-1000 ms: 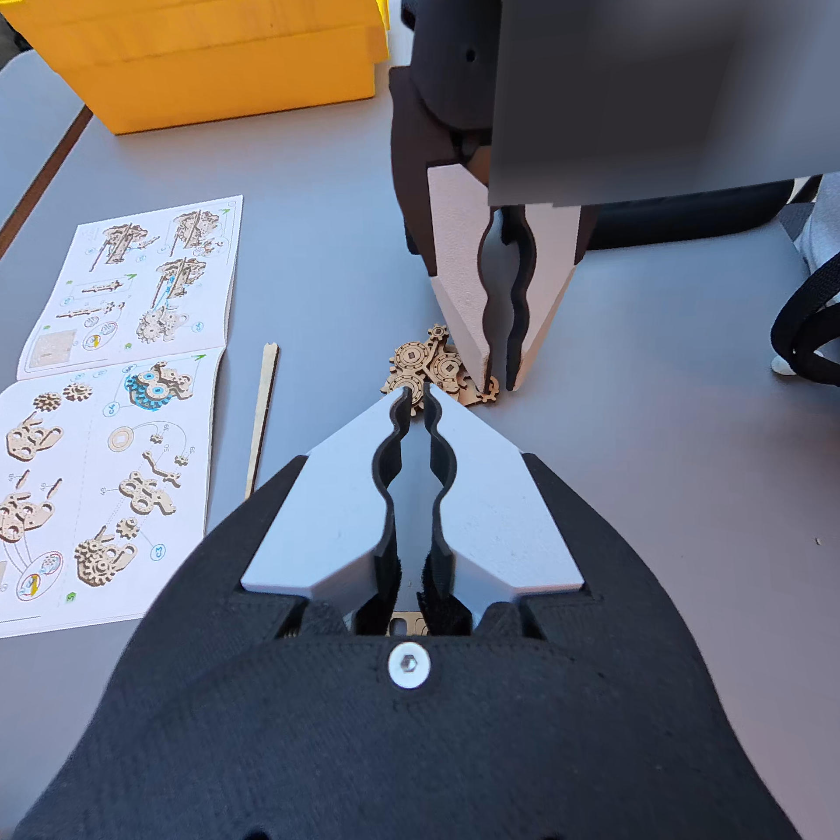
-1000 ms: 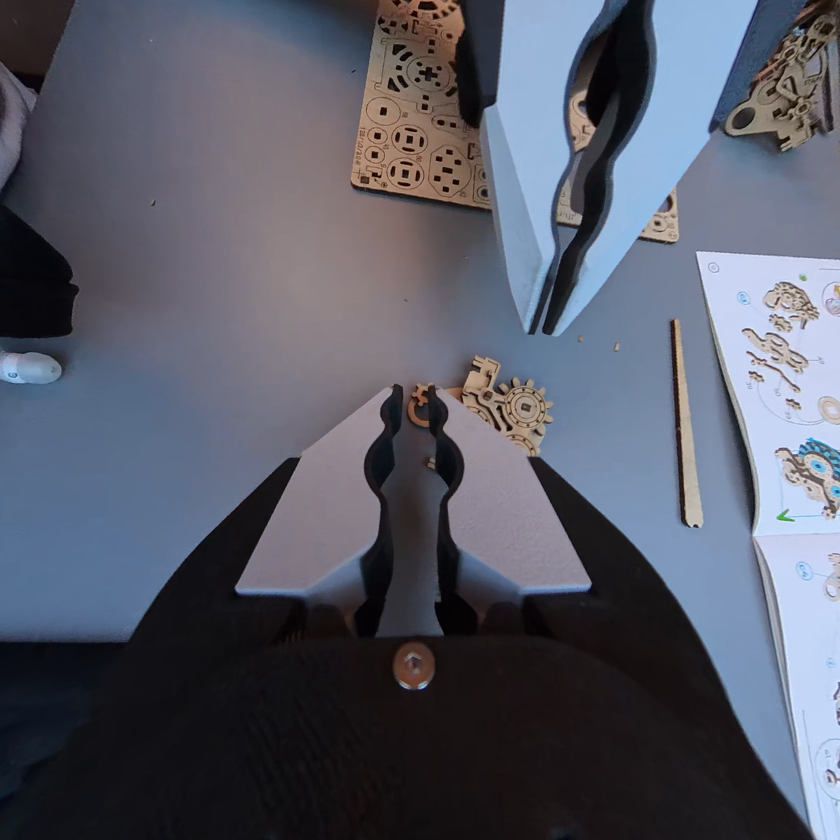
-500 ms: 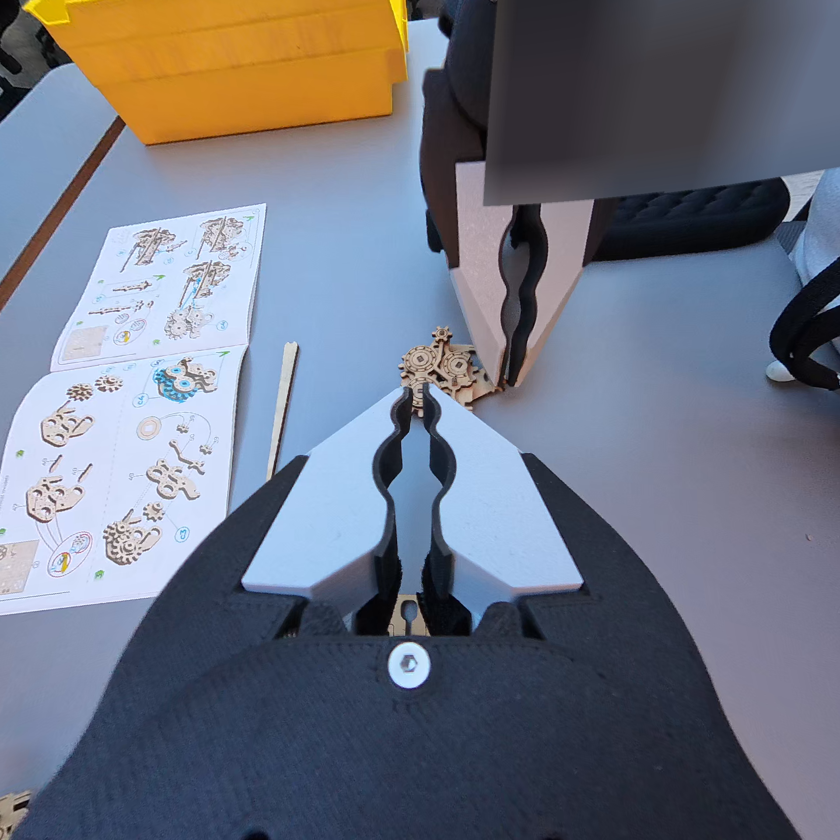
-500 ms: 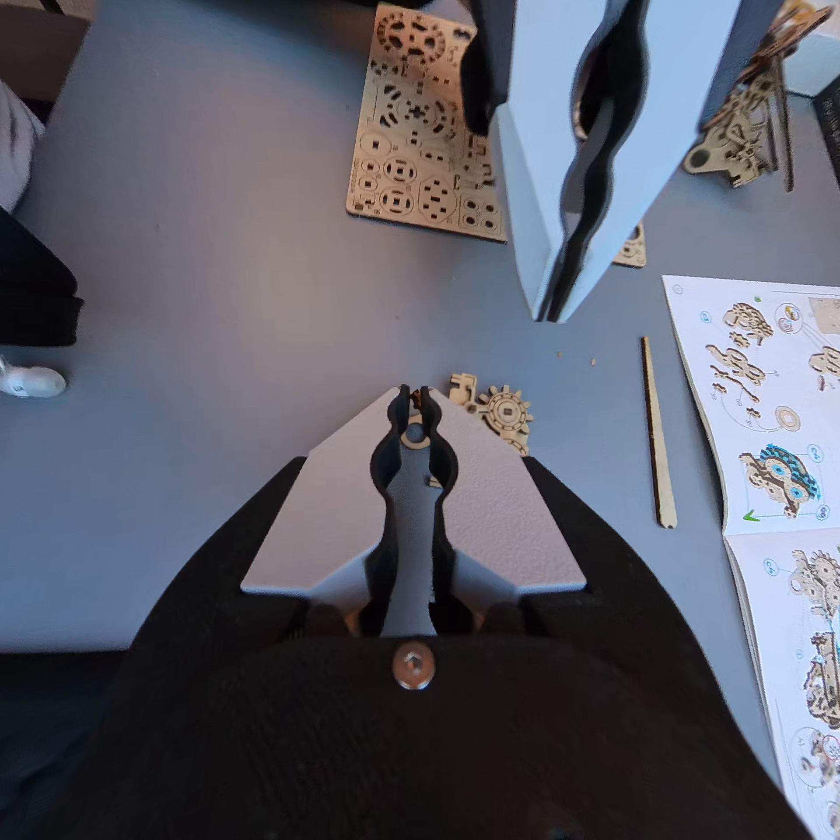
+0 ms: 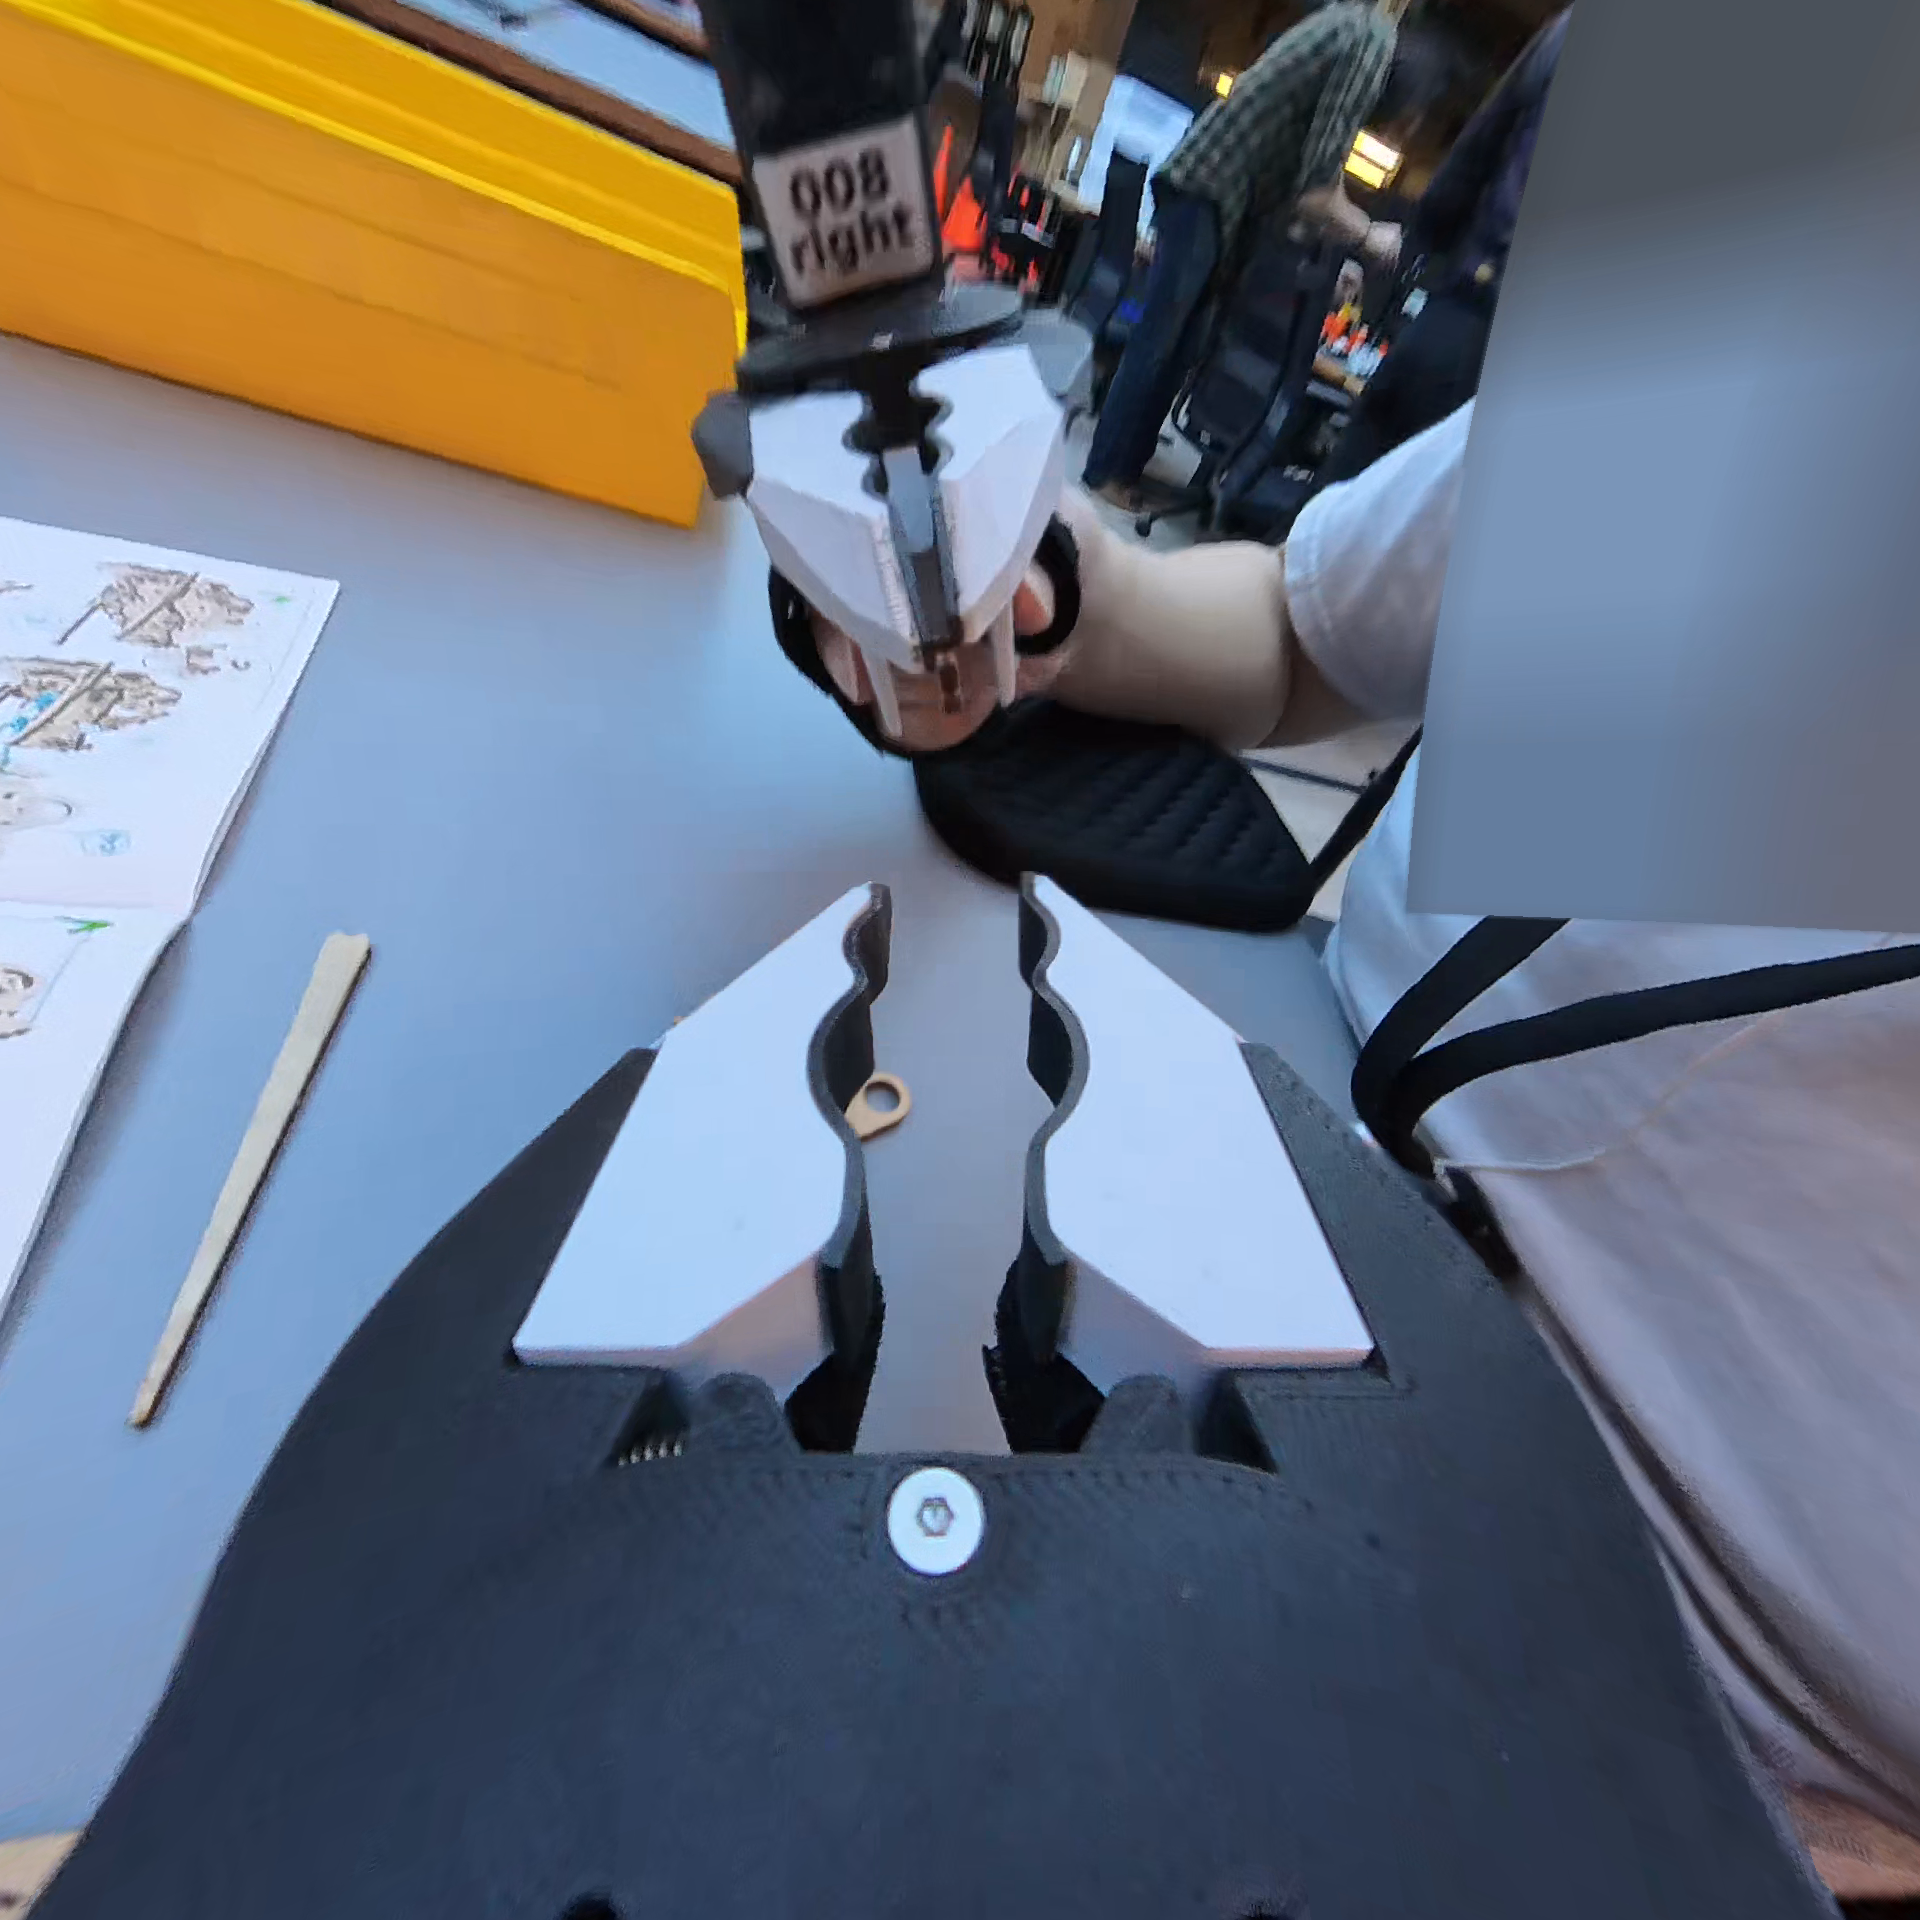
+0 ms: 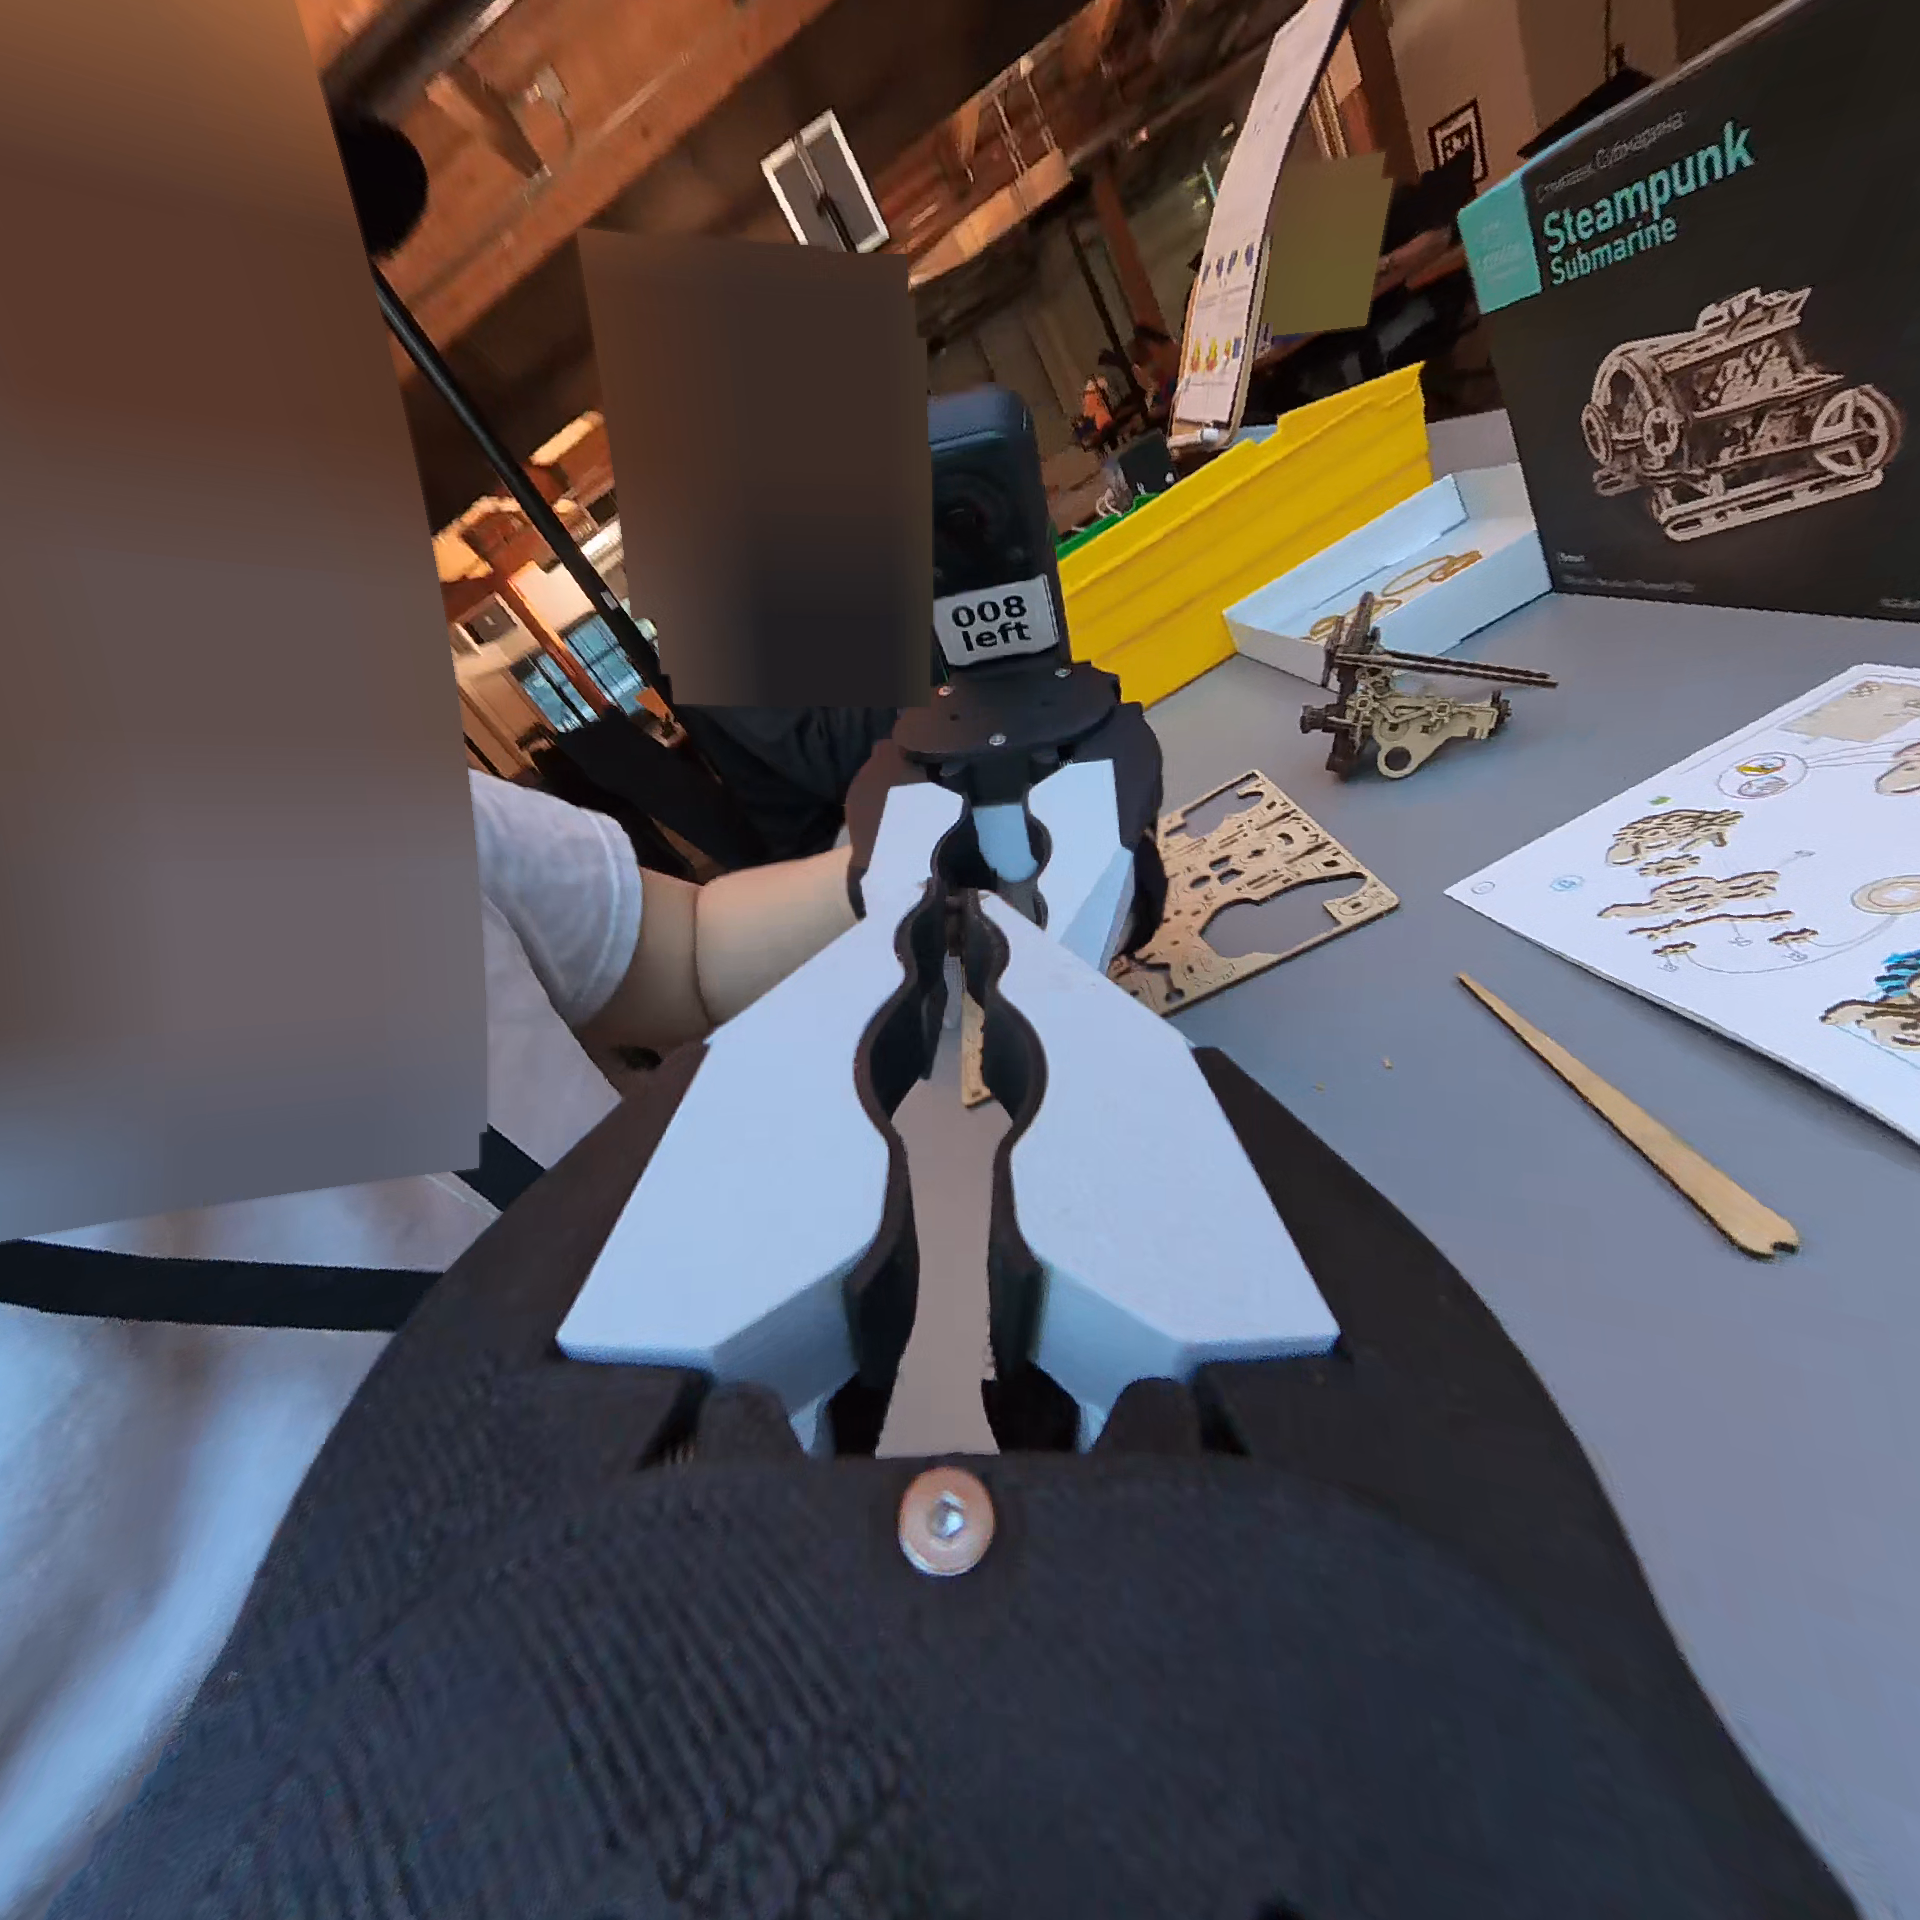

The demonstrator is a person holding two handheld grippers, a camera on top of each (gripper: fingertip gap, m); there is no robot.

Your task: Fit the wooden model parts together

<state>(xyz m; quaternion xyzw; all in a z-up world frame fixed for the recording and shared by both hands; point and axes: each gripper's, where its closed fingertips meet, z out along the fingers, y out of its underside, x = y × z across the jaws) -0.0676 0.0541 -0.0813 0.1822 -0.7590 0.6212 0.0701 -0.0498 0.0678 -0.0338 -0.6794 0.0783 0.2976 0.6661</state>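
My right gripper (image 6: 951,920) is shut on a small thin wooden part (image 6: 971,1049) and holds it above the grey table. It shows in the left wrist view (image 5: 940,649) facing me, with the part (image 5: 948,686) at its tips. My left gripper (image 5: 954,899) is open and empty, low over the table. A small wooden ring piece (image 5: 881,1107) lies on the table between its fingers. In the right wrist view the left gripper (image 6: 997,862) faces mine, just beyond my tips.
A wooden stick (image 5: 249,1153) and an instruction booklet (image 5: 125,717) lie left, yellow bins (image 5: 364,270) behind. In the right wrist view a punched wooden sheet (image 6: 1247,894), a part-built model (image 6: 1392,717), a white tray (image 6: 1371,592) and the kit box (image 6: 1714,343) stand right. A person sits close by. About 5 cm separates my left fingertips from my right. The wooden stick (image 5: 249,1153) is about 12 cm from my left fingertips. Look for it in the right wrist view (image 6: 1564,1060) too.
My right gripper closed on a small wooden part and lifted it off the table. My left gripper opened. Both tilted up from looking down at the table and now face each other.
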